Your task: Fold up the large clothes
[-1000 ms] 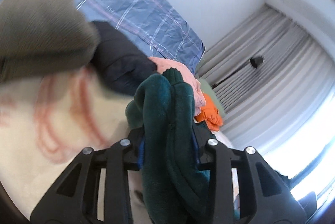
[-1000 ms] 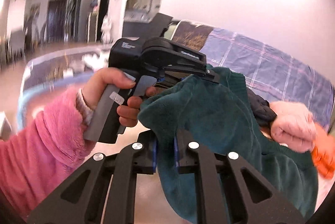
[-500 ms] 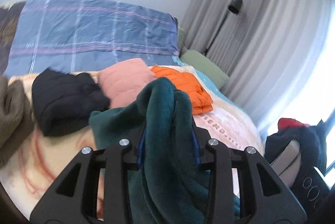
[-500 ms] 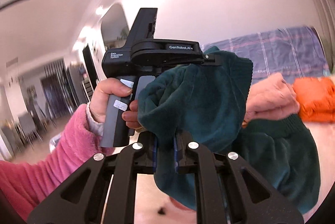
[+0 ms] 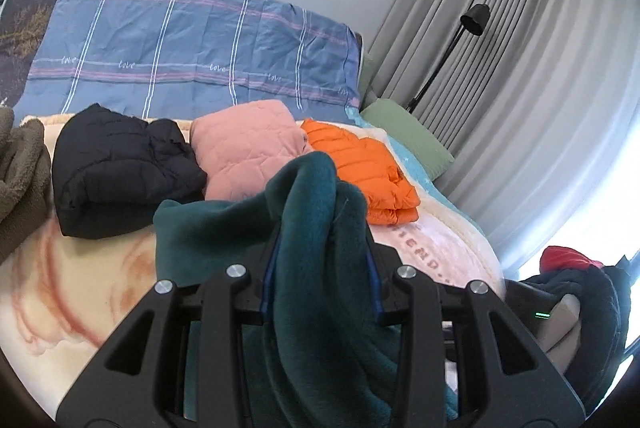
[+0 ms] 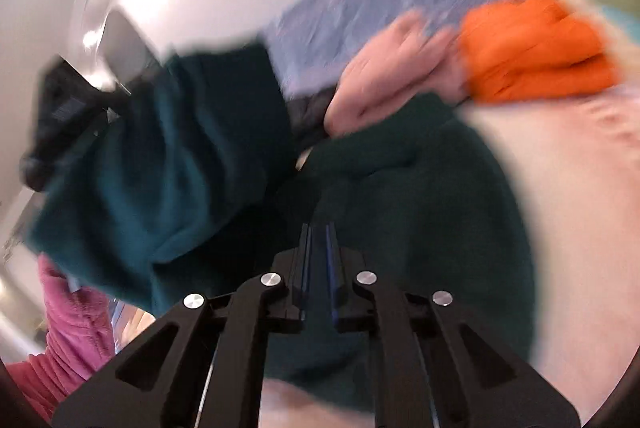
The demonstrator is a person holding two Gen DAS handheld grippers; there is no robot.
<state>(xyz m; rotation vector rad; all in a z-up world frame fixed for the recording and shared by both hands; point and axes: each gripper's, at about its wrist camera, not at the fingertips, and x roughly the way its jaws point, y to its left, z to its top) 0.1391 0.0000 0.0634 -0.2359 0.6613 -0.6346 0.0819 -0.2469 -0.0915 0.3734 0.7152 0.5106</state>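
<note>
On a bed [image 5: 60, 288] spread with a cream blanket, the left gripper [image 5: 318, 268] is clamping a thick bunch of a dark green fleece garment [image 5: 312, 228] between its jaws, the cloth spilling over and down in front of them. Beyond the green garment, a folded black jacket [image 5: 116, 164], a pink quilted piece [image 5: 244, 148] and an orange jacket [image 5: 364, 168] are lying side by side, with a blue striped cover [image 5: 180, 48] behind them and a floor lamp [image 5: 448, 48] standing by grey curtains. In the blurred right wrist view, the right gripper [image 6: 318, 240] is showing its jaws nearly together, having just closed a little further, on a fold of the green garment [image 6: 400, 196], which is stretching up to the left gripper [image 6: 60, 108]; a pink sleeve [image 6: 68, 328] is showing below it.
</note>
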